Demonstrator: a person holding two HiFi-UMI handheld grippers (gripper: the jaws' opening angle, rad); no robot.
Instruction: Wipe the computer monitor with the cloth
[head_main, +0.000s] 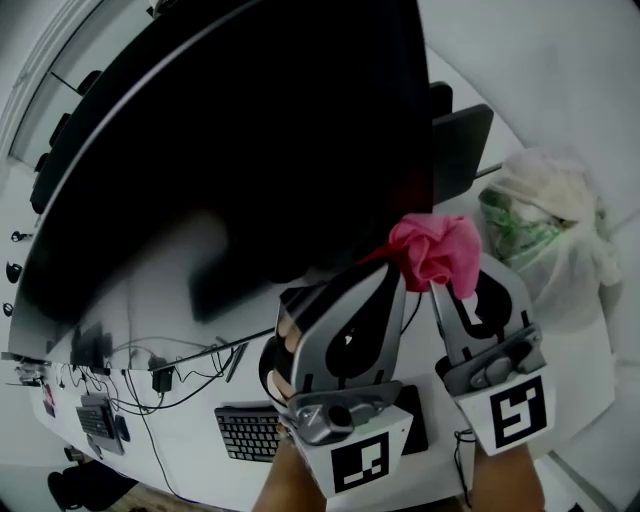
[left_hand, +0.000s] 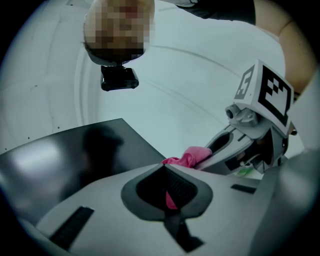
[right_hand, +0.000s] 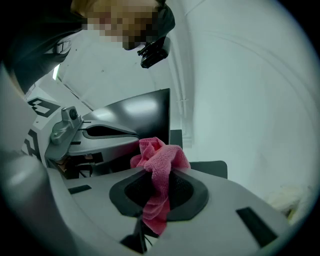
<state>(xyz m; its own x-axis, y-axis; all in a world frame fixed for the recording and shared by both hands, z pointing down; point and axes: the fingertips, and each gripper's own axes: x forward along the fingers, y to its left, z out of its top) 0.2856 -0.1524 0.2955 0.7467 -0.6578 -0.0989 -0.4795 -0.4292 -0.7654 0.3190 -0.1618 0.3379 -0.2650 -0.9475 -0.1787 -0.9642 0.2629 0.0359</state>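
Observation:
The black computer monitor fills the upper left of the head view, its screen dark and tilted. A crumpled pink cloth sits just off the screen's lower right corner. My right gripper is shut on it; in the right gripper view the cloth bunches out between the jaws, with the monitor behind. My left gripper lies close beside the right one, its tip against the cloth. Its jaws are shut, with a pink sliver of cloth pinched between them.
On the white desk below the monitor lie a dark keyboard and tangled cables. A white plastic bag with green contents stands at the right. A second dark panel rises behind the monitor's right edge.

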